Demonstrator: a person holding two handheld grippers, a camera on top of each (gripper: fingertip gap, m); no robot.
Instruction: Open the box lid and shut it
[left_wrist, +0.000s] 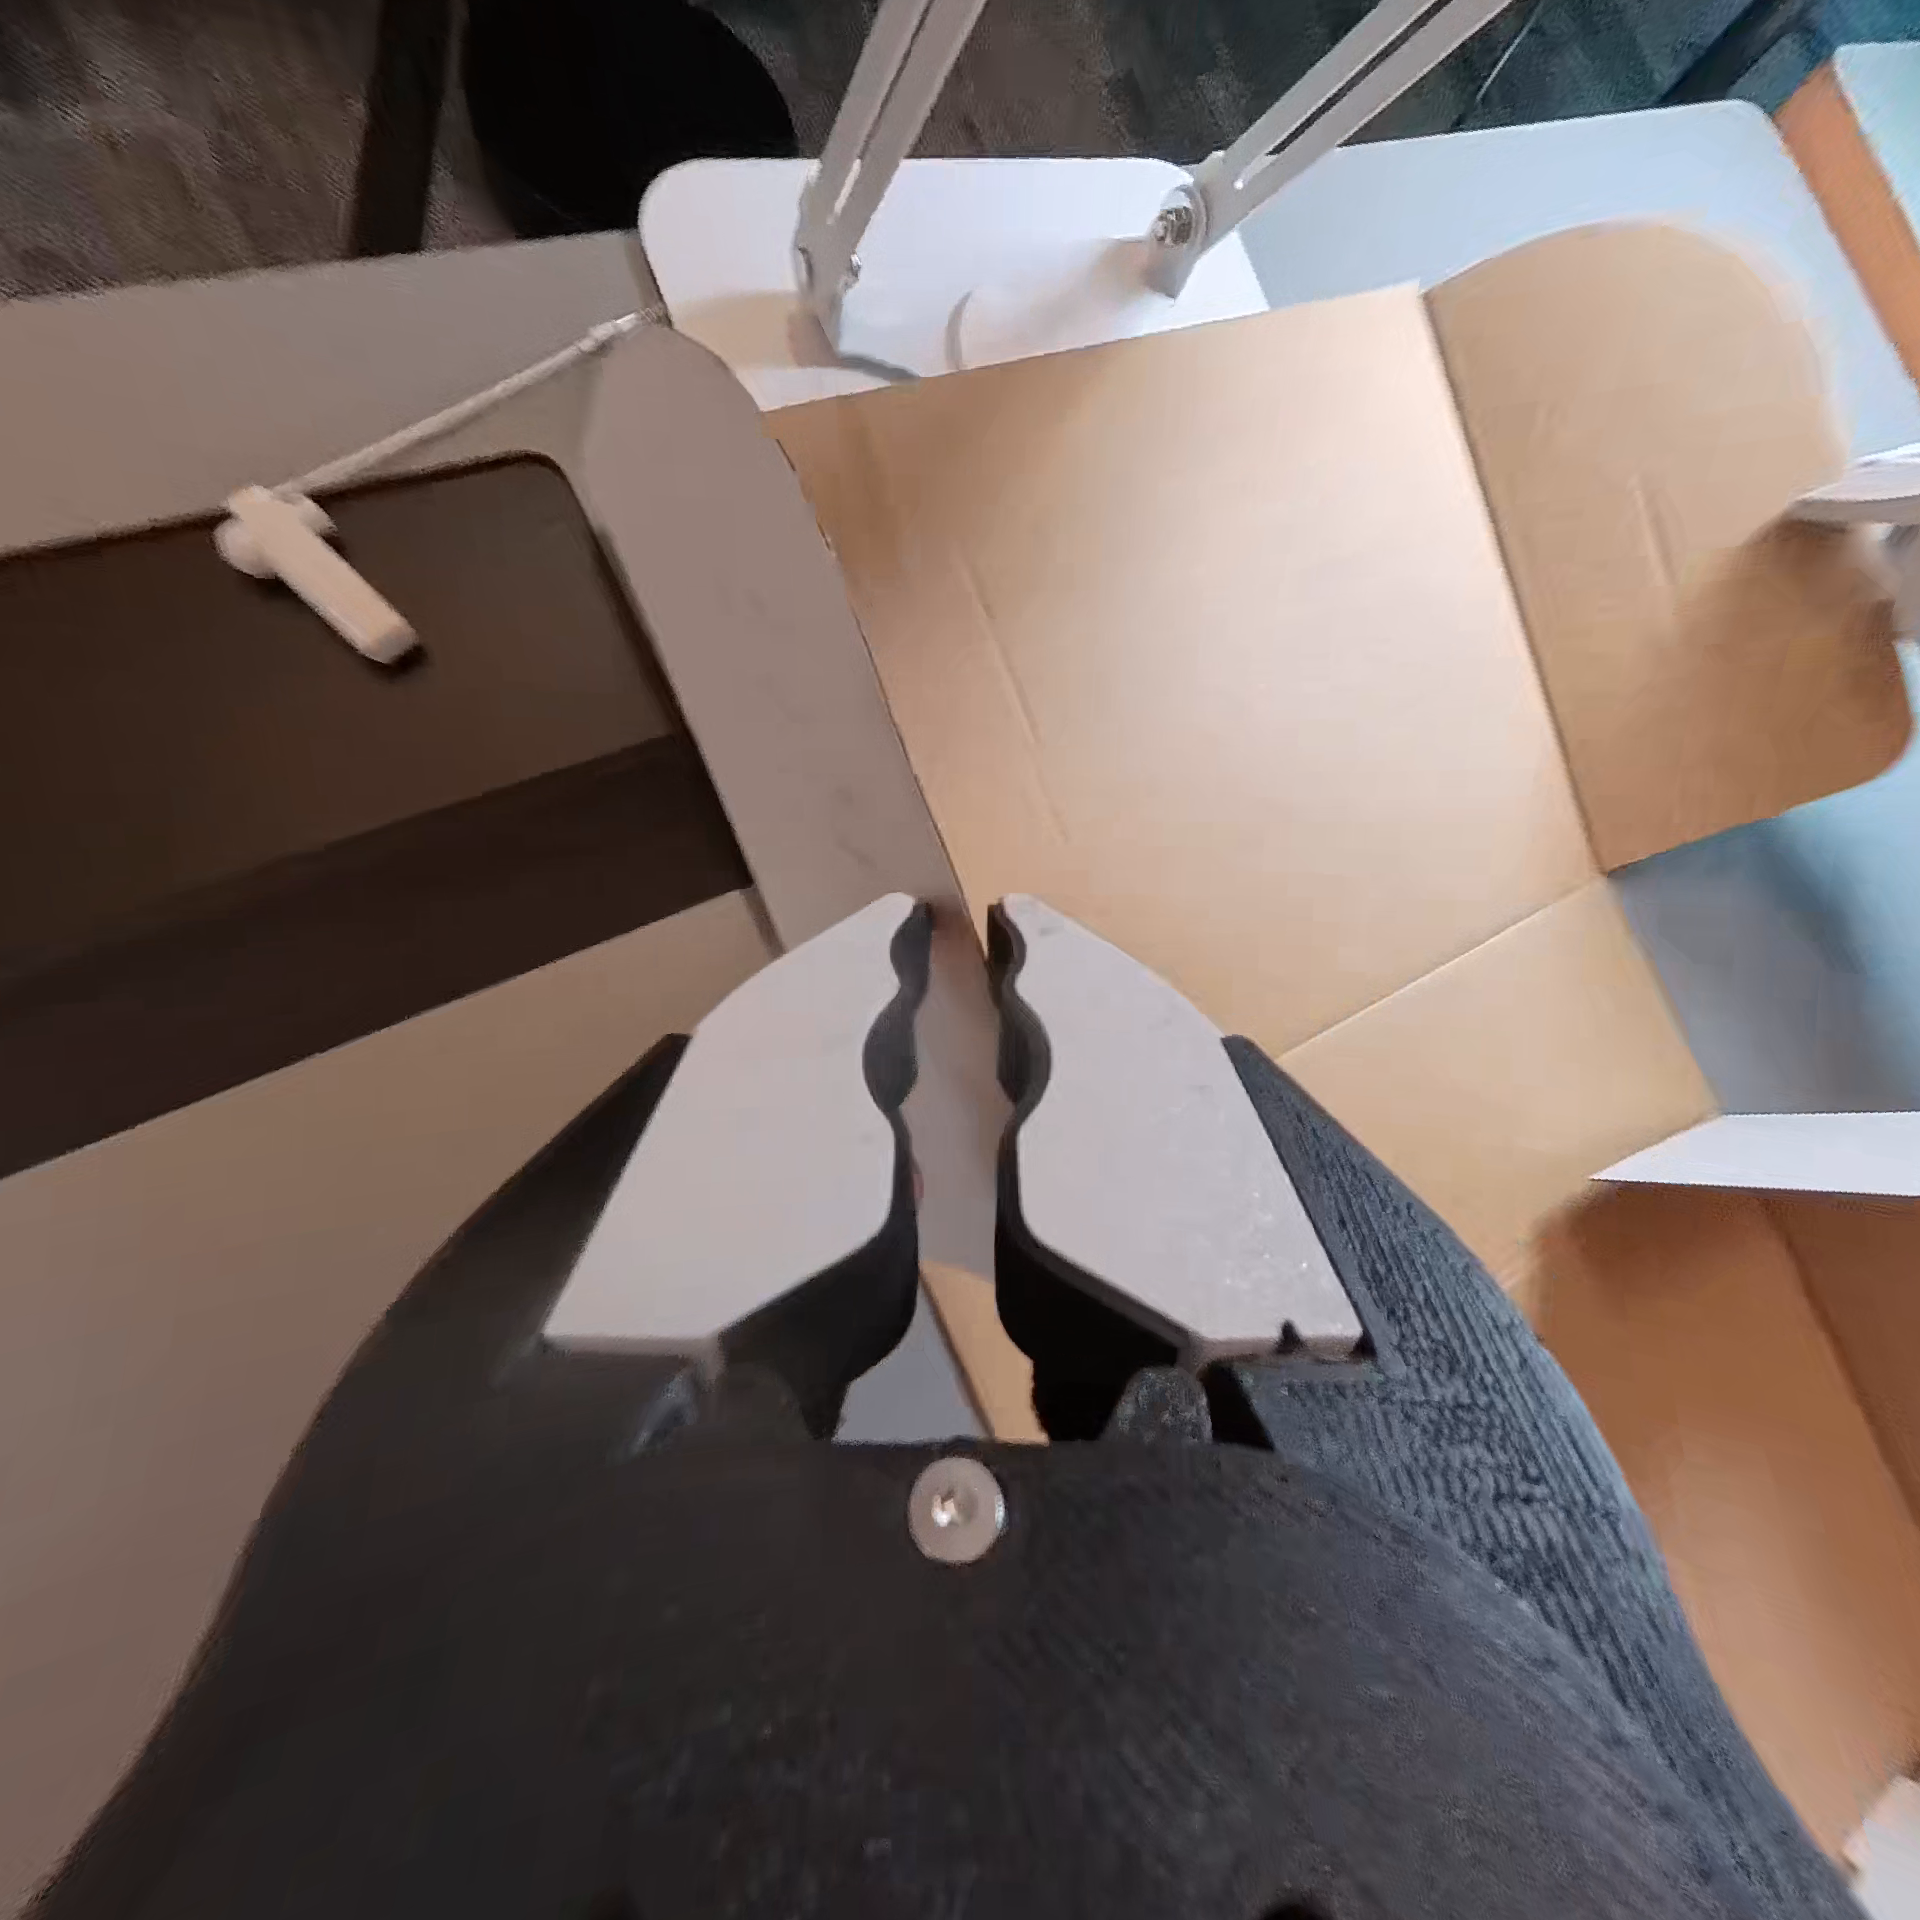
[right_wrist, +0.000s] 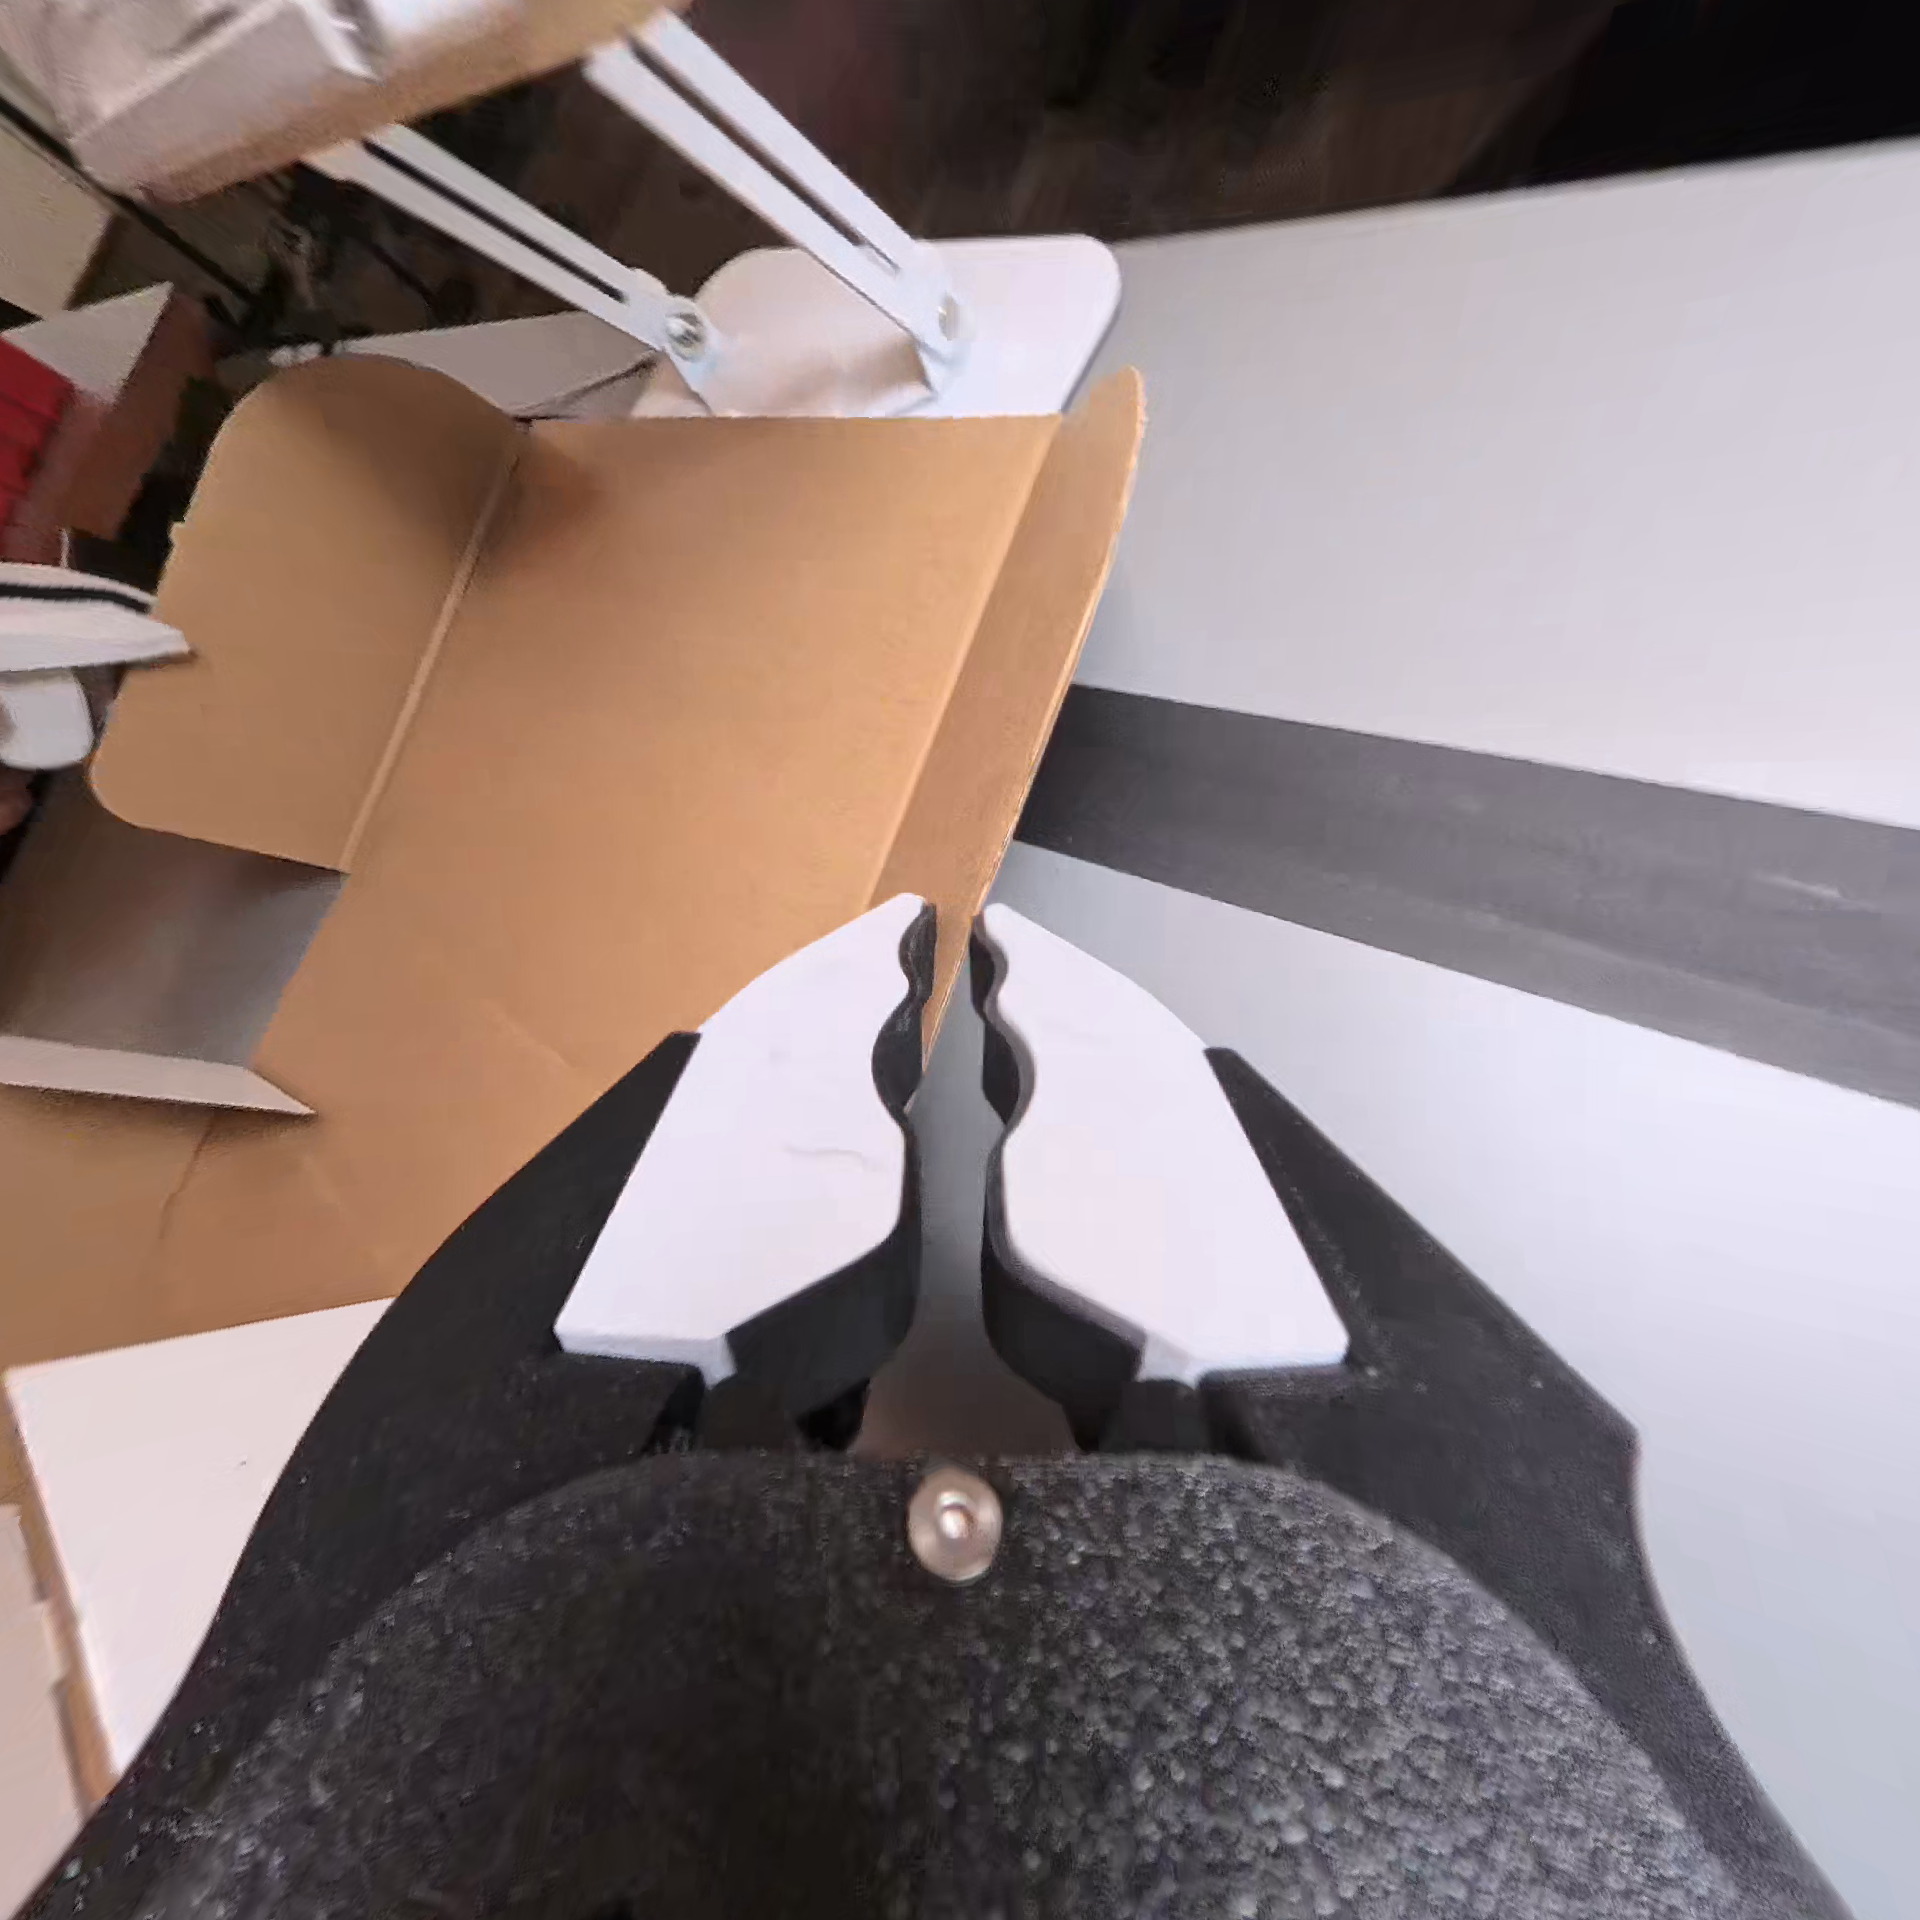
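On the white counter (right_wrist: 1558, 468) the cardboard box lid (left_wrist: 1195, 644) stands swung open, its brown inner face toward both cameras and a rounded side flap at each end. The left gripper (left_wrist: 956, 914) has its fingers (left_wrist: 790, 1122) clenched on the lid's left flap (left_wrist: 727, 623), whose edge runs up between them. The right gripper (right_wrist: 954, 914) likewise pinches the right flap (right_wrist: 1049, 644), the card's thin edge caught between its nearly closed fingers (right_wrist: 1122, 1143).

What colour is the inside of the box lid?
Plain kraft brown, unprinted. The box lid shows it best in the right wrist view.
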